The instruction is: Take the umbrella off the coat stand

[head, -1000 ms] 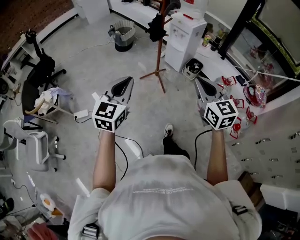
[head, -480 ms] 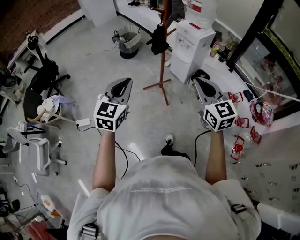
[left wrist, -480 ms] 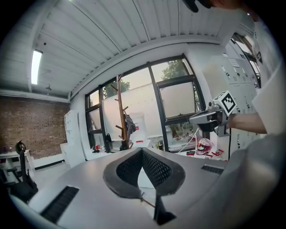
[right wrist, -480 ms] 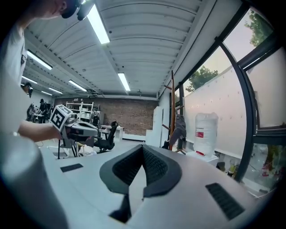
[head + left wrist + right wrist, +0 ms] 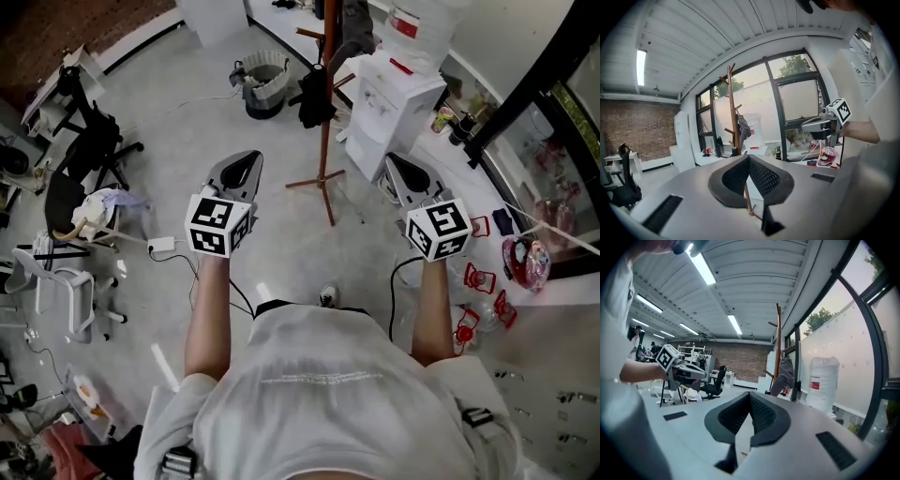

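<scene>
A brown wooden coat stand [image 5: 326,112] rises from the grey floor ahead of me, between my two grippers. A black folded thing, apparently the umbrella [image 5: 317,97], hangs from a peg on its left side, and a grey garment [image 5: 355,26] hangs higher up. My left gripper [image 5: 248,161] is shut and empty, level, short of the stand's base. My right gripper [image 5: 392,161] is also shut and empty, to the right of the base. In the left gripper view the stand [image 5: 733,108] stands straight beyond the closed jaws. The right gripper view has the stand [image 5: 778,345] right of centre.
A white water dispenser [image 5: 394,103] stands just right of the stand, and a grey bin [image 5: 263,79] sits behind it to the left. Black office chairs [image 5: 89,150] and white stools crowd the left. A cable [image 5: 202,272] lies on the floor. Red items [image 5: 478,278] lie at the right.
The person has walked forward, so the coat stand and the water dispenser are nearer and lower in the head view. Both grippers stay shut, held out side by side.
</scene>
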Motion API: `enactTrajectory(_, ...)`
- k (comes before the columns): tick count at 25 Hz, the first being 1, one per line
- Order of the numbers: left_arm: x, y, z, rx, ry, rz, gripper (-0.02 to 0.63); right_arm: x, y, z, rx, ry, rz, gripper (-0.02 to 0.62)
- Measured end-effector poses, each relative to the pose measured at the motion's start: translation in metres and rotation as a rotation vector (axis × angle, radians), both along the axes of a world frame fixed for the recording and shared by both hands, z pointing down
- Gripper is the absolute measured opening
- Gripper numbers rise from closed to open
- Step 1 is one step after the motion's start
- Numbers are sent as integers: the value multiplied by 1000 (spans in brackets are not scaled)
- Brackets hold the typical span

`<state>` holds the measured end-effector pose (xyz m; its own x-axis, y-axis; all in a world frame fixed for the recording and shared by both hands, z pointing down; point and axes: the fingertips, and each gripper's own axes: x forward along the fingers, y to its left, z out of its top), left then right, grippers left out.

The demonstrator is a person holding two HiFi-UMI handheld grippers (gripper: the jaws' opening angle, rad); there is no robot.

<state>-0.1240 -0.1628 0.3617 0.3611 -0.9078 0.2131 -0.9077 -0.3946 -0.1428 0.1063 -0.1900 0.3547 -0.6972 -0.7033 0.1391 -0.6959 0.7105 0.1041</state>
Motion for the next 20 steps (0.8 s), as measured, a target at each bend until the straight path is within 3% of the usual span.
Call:
enactTrajectory(6, 7, -37, 15, -45, -9, -20, 15, 7, -40, 8, -52, -80, -37, 25)
enactTrajectory(10, 10, -63, 22, -67, -8, -19, 15, 4, -61, 22, -162, -115, -90, 25)
enactTrajectory(20, 8, -155, 63, -134, 8, 63, 22, 0, -130, 54, -219, -77, -4, 25)
